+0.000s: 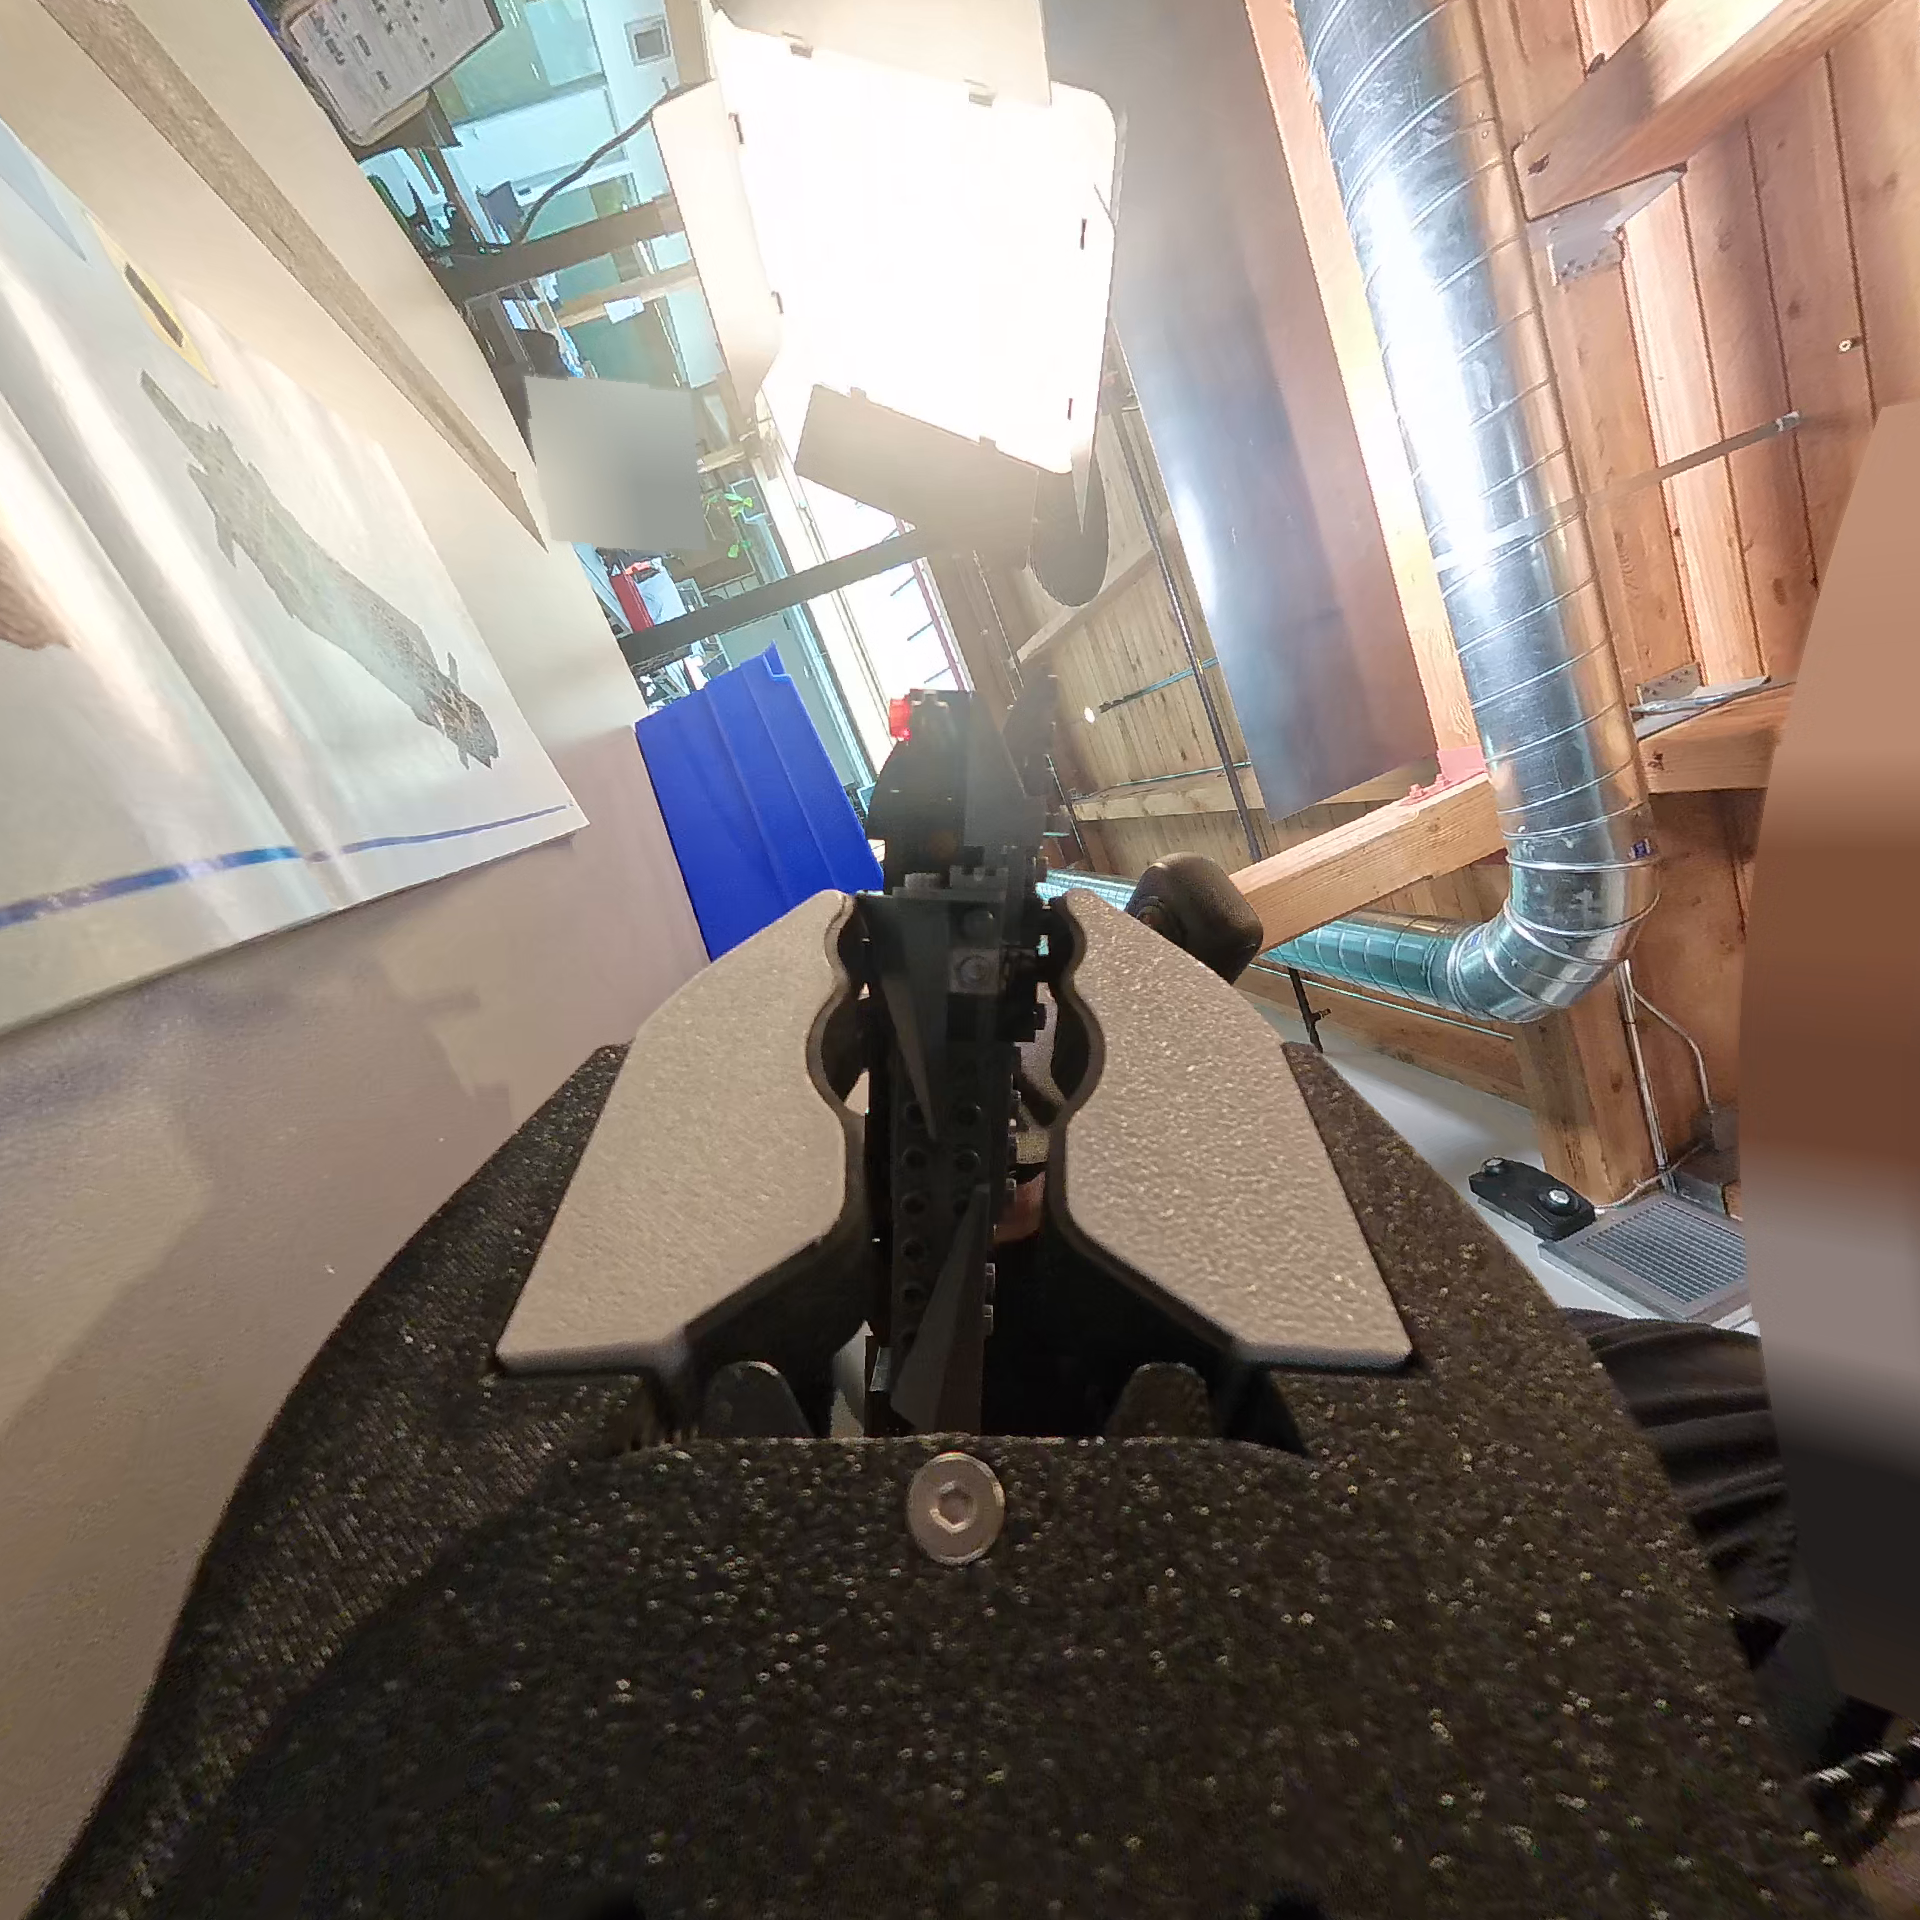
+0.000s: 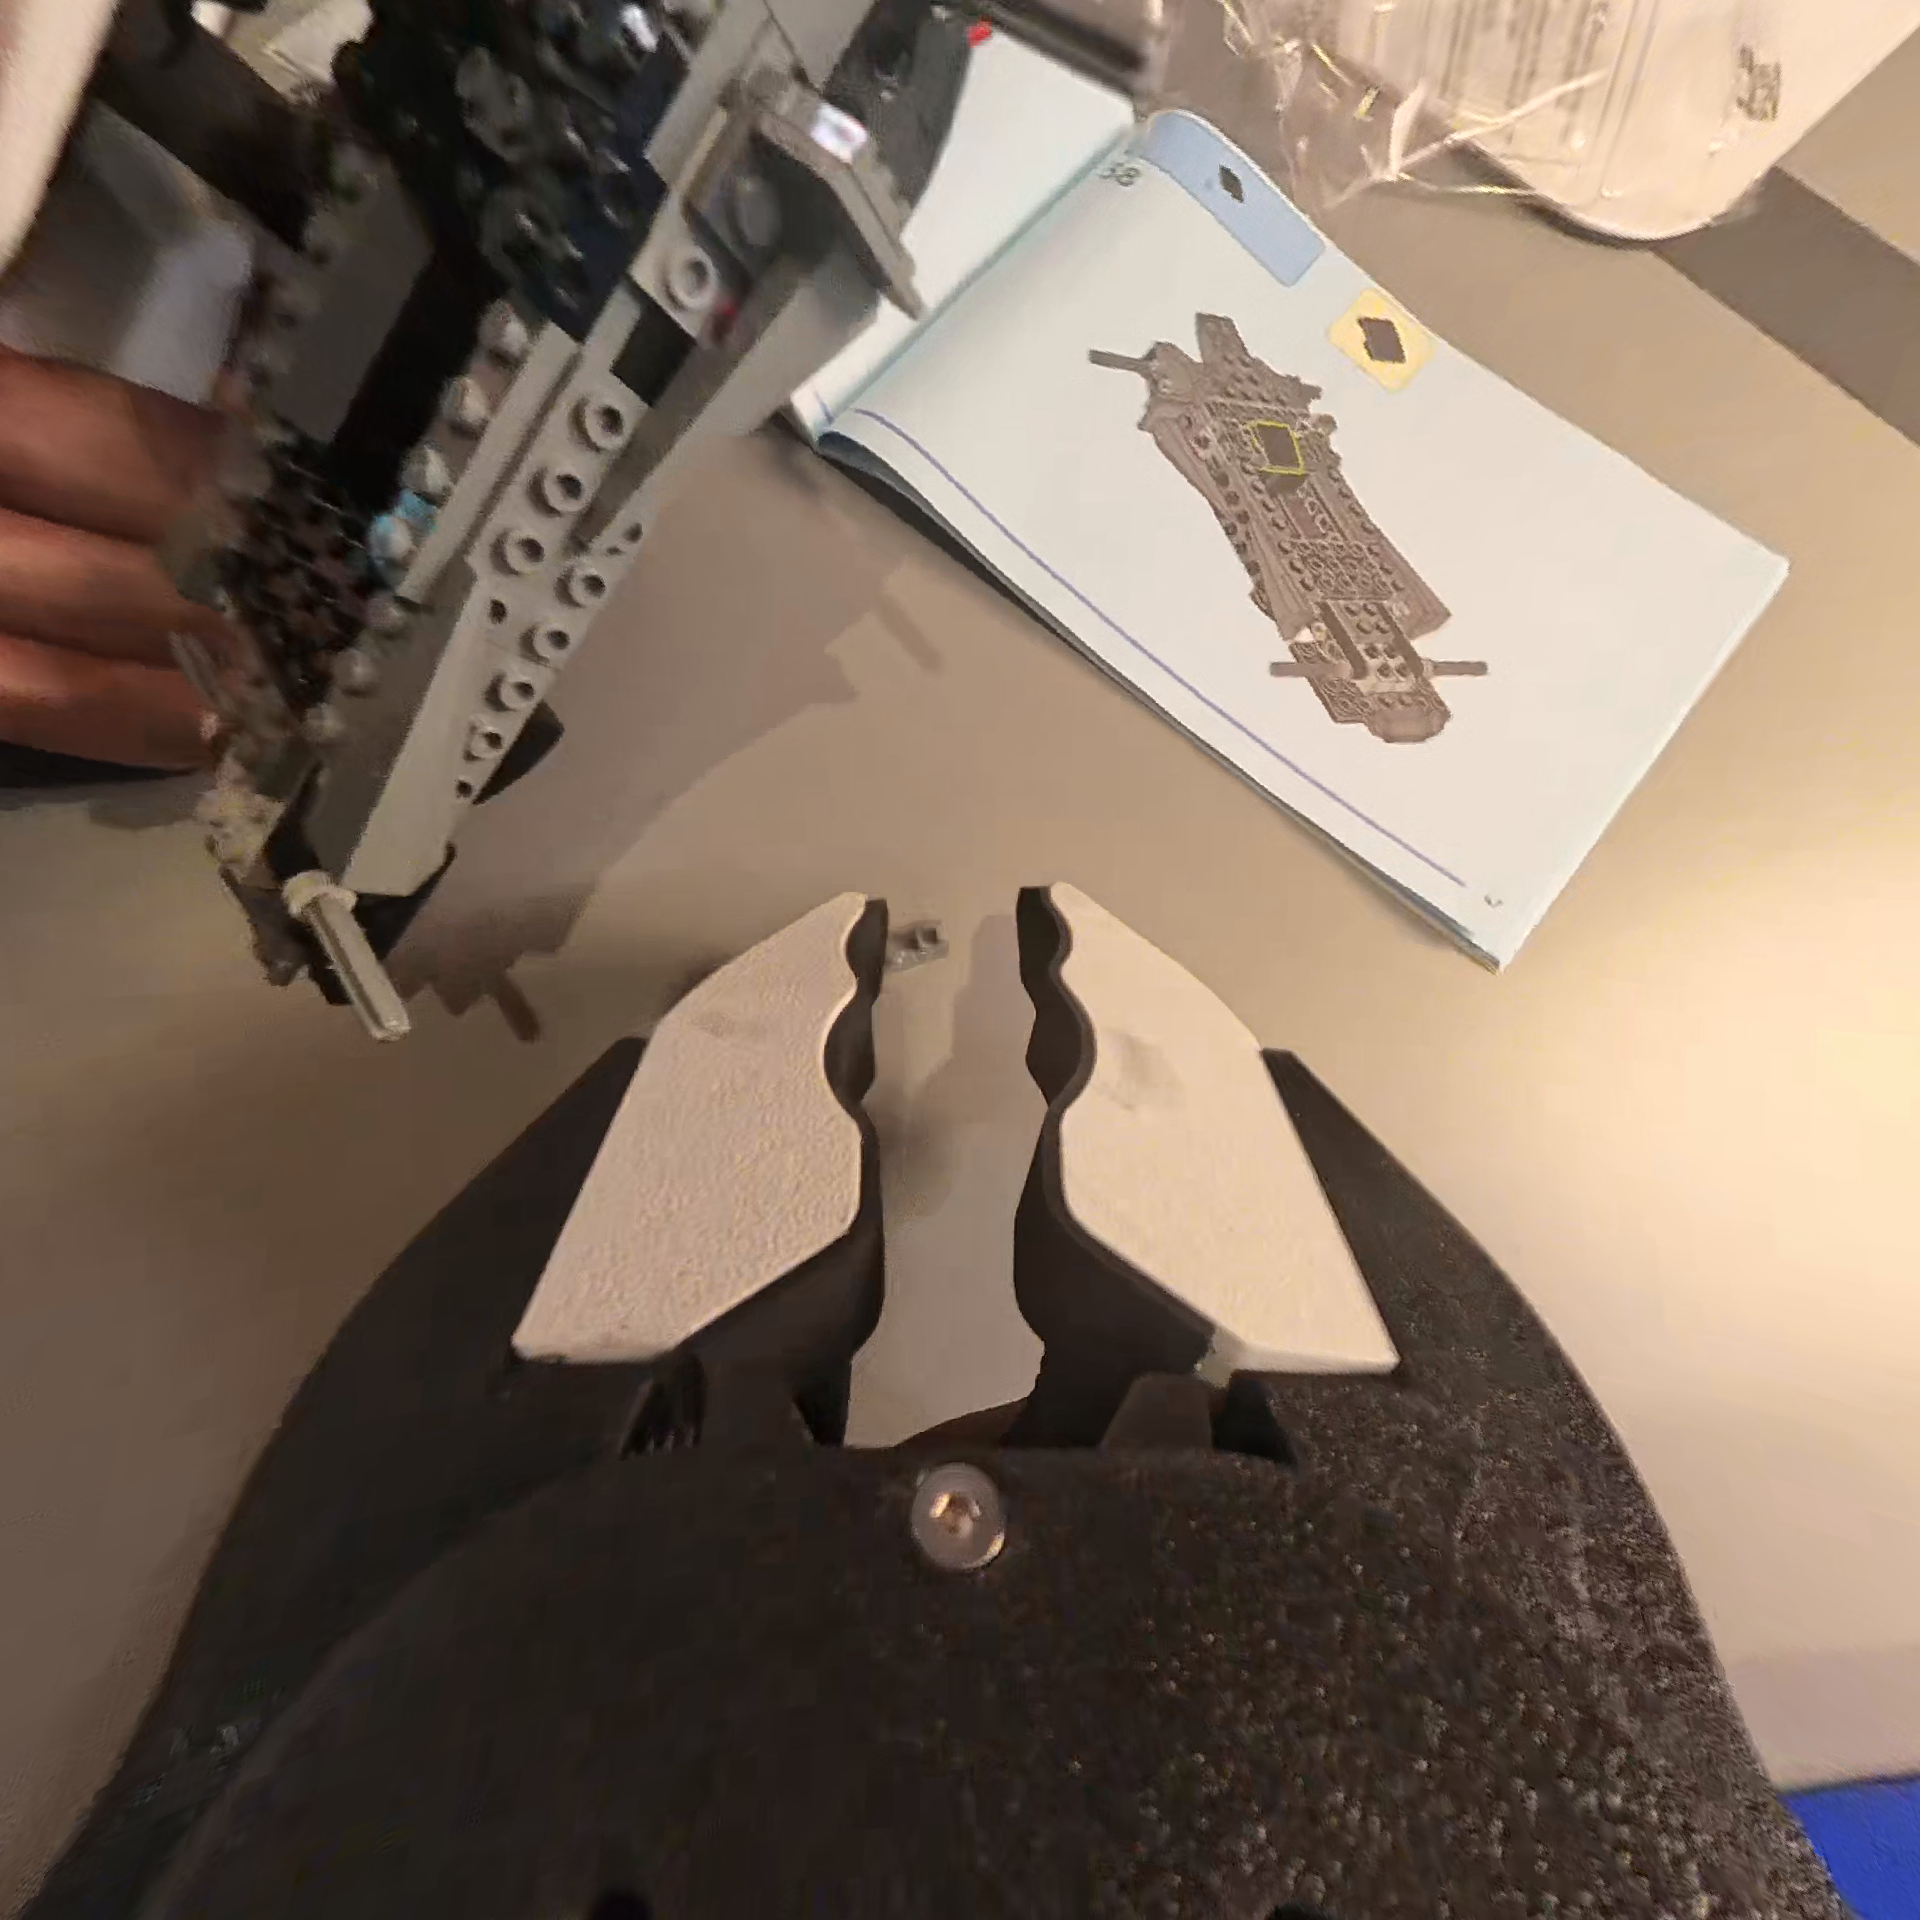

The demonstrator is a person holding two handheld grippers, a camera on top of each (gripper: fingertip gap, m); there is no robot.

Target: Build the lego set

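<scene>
My left gripper point(image 1: 958, 935) is shut on a long grey and black brick model point(image 1: 956, 997), which runs between both pads and sticks out past the fingertips, ending in a small red piece point(image 1: 901, 717). The same model point(image 2: 499, 457) shows at the upper left of the right wrist view, held above the table, with a hand point(image 2: 73, 561) beside it. My right gripper point(image 2: 951, 914) is open just above the tan table point(image 2: 727, 790). A small grey brick piece point(image 2: 920, 943) lies on the table between its fingertips, close to the left finger point(image 2: 821, 956), not pressed by either pad.
An open instruction booklet point(image 2: 1299, 540) lies on the table to the right; it also shows in the left wrist view point(image 1: 208, 623). Clear plastic bags point(image 2: 1507, 94) sit at the top right. A blue bin point(image 1: 748, 800) stands beyond the left gripper. The left gripper's tips are roughly 11 cm from the right gripper's.
</scene>
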